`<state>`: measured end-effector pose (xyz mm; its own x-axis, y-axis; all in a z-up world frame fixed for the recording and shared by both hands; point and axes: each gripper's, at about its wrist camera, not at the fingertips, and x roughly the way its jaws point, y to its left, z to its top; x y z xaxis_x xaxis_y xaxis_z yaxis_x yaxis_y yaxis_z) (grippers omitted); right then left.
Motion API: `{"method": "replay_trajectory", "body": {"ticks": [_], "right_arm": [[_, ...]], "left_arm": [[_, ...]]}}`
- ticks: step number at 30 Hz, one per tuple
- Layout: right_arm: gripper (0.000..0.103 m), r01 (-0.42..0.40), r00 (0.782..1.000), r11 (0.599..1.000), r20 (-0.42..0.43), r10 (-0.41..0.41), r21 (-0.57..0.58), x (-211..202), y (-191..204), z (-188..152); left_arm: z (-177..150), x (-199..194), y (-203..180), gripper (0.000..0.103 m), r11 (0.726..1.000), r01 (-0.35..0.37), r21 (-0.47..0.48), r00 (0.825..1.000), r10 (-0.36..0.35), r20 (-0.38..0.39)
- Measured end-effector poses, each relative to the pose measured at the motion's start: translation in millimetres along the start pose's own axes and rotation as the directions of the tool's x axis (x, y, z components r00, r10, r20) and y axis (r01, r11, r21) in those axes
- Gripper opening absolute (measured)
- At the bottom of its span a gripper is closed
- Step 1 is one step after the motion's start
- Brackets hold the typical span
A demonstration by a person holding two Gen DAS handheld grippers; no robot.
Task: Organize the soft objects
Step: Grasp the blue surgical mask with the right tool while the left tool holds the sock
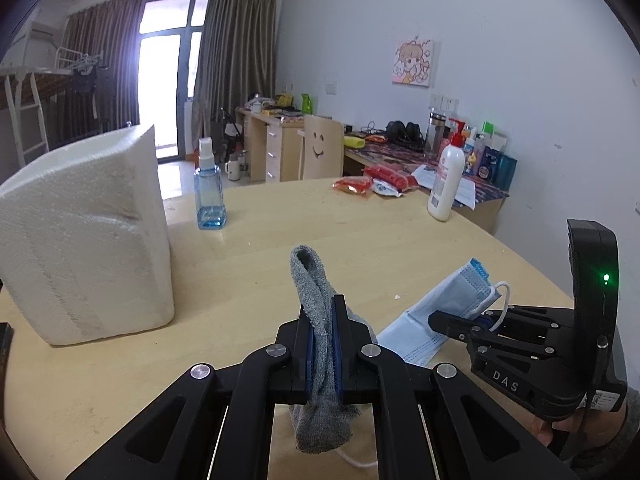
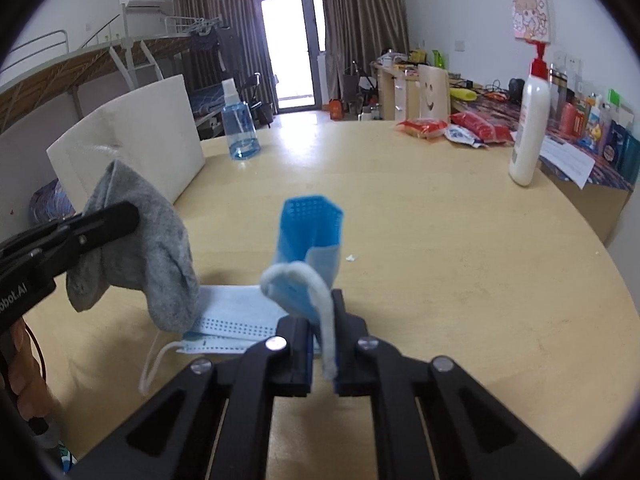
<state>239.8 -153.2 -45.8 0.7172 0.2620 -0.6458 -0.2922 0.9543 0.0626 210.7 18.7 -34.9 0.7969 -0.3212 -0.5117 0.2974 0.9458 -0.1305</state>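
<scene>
L gripper is pinching the grey sock mid-length, clear of the surface. R gripper is clamping the blue mask at its ear loop, at 3 o'clock of the sock. Advice: lift both w/o snagging the second mask lying beneath, then carry toward the white foam box at 10 o'clock.

We hold our left gripper clamped on the sock, tilted downward; our right gripper beside it is closed on the mask
</scene>
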Motion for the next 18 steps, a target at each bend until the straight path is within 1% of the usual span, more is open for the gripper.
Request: {"method": "replay_trajectory", "body": {"ticks": [6, 10, 18], "right_arm": [[0.009, 0.016, 0.999, 1.0, 0.046, -0.016, -0.003, -16.3, 1.5, 3.0], [0.009, 0.018, 0.997, 1.0, 0.077, -0.018, -0.005, -29.9, 3.1, 4.6], [0.009, 0.026, 0.991, 1.0, 0.134, -0.024, -0.013, -57.7, 7.0, 6.2]], "left_arm": [[1.9, -21.6, -2.8, 0.008, 1.0, -0.017, 0.01, 0.999, 0.017, 0.038], [2.7, -37.5, -7.6, 0.008, 0.999, -0.042, 0.025, 0.997, 0.041, 0.066], [-1.8, -66.6, -15.0, 0.008, 0.997, -0.063, 0.039, 0.993, 0.058, 0.102]]}}
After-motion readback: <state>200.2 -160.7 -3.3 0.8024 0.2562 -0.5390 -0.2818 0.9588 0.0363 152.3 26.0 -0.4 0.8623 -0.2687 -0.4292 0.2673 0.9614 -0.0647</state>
